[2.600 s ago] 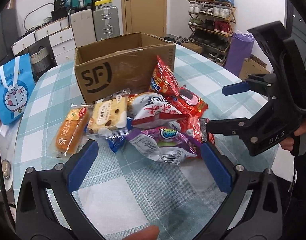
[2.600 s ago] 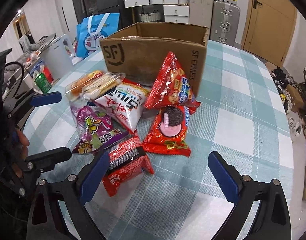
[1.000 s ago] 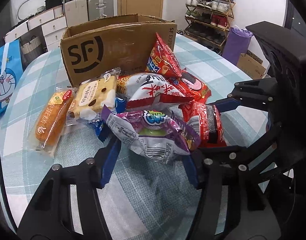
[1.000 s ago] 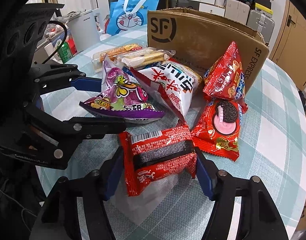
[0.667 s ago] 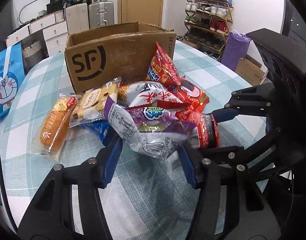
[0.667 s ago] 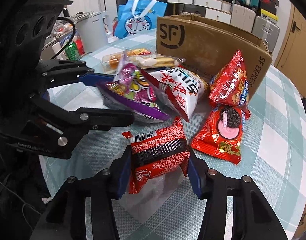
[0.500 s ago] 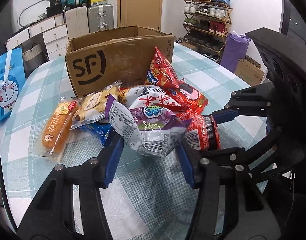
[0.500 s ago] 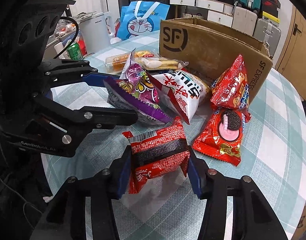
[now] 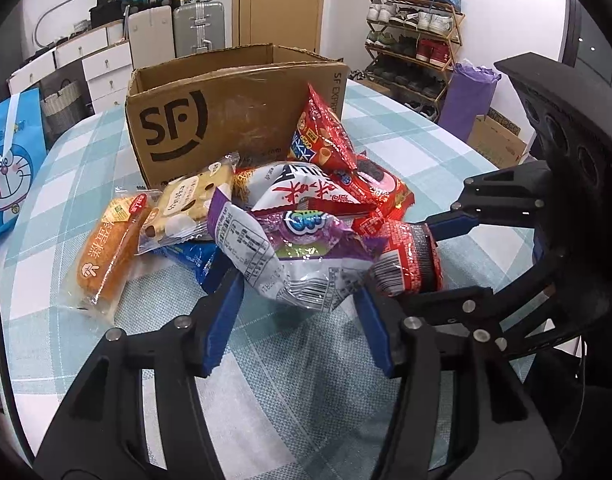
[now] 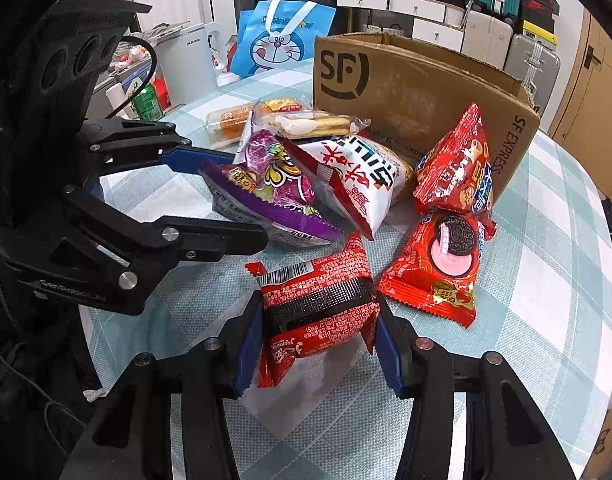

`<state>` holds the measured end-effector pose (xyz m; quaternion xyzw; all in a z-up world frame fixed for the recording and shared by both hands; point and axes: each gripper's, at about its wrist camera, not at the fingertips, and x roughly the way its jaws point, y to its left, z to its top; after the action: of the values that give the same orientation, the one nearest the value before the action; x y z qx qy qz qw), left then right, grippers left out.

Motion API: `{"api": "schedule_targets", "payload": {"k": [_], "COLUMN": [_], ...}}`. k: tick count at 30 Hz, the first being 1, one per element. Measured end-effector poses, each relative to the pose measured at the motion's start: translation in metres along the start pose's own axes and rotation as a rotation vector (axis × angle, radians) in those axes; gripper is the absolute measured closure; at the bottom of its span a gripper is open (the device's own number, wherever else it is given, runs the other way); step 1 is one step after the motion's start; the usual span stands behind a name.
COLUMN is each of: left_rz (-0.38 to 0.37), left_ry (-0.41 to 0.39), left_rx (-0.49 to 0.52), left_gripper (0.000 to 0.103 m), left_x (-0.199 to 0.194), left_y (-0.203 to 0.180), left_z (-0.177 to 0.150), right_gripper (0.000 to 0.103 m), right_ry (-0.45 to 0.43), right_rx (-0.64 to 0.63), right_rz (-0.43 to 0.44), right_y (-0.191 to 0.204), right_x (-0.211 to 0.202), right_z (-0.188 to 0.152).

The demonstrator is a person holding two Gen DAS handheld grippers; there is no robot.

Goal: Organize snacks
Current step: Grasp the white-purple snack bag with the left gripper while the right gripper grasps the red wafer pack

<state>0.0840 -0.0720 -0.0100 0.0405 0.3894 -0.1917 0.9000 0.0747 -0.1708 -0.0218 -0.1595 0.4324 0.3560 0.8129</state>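
My left gripper [image 9: 300,300] has a purple snack bag [image 9: 290,248] between its blue pads, tilted up off the checked tablecloth [image 9: 425,148]; its jaws are opening slightly while the pads still touch the bag. To its right, my right gripper [image 10: 317,312] is shut on a red snack pack with a black band [image 10: 317,300]. The open cardboard SF box [image 9: 226,120] stands behind the pile. On the cloth lie a white-and-red bag [image 9: 302,192], a red triangular bag [image 9: 321,136], a red cookie pack [image 10: 437,264], an orange cake [image 9: 106,252] and a biscuit pack [image 9: 186,204].
A blue packet [image 9: 194,256] lies under the biscuit pack. A blue cartoon tote [image 10: 278,44] and a green can [image 10: 146,100] are past the table's left edge. Suitcases, drawers and a shoe rack [image 9: 413,32] line the walls. The table edge curves close on the right.
Both grippers came down from wide open onto the pile and closed, the left on the purple bag, the right on the red pack. The purple bag has tipped up off the cloth.
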Motion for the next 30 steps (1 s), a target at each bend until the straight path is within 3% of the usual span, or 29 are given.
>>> {"api": "schedule_targets", "payload": {"k": [2, 8, 18, 30], "left_rz": [0.000, 0.004, 0.007, 0.031], "left_ry": [0.005, 0.010, -0.007, -0.040], "left_rx": [-0.009, -0.041, -0.100, -0.029], "left_gripper": [0.037, 0.029, 0.025, 0.052], "left_x": [0.002, 0.009, 0.015, 0.010], "left_y": [0.000, 0.002, 0.006, -0.003], "left_z": [0.000, 0.000, 0.005, 0.003], "right_gripper": [0.052, 0.052, 0.052, 0.052], "right_ry": [0.007, 0.012, 0.014, 0.002], "right_rx": [0.001, 0.002, 0.010, 0.004], "right_rz": [0.000, 0.000, -0.002, 0.010], "right_y": [0.000, 0.000, -0.006, -0.005], "right_x": [0.003, 0.005, 0.004, -0.001], "right_z": [0.001, -0.001, -0.003, -0.004]}}
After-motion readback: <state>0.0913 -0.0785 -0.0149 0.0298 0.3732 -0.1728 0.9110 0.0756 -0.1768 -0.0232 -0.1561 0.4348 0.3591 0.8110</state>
